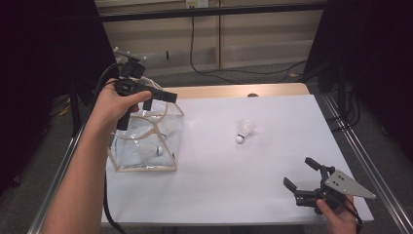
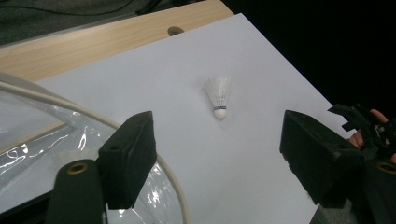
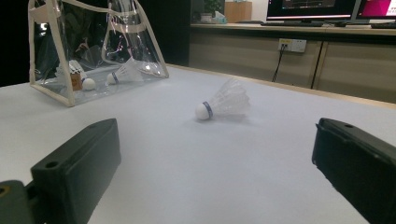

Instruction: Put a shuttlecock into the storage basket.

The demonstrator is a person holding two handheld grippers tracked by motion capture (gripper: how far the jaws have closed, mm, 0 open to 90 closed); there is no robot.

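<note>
The left gripper [image 1: 155, 103] hovered above the clear bag [image 1: 146, 141] at the table's left, jaws spread and empty, while the right gripper [image 1: 301, 174] rested near-right, released, facing the loose shuttlecock [image 1: 245, 130].

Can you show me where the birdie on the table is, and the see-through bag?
shuttlecock [image 1: 245, 129], high view, on its white feather skirt.
clear bag [image 1: 171, 132], high view, on its transparent side wall.

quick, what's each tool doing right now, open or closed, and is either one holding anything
Left tool: open, holding nothing, above the clear bag.
Right tool: open, holding nothing, low over the table.
</note>
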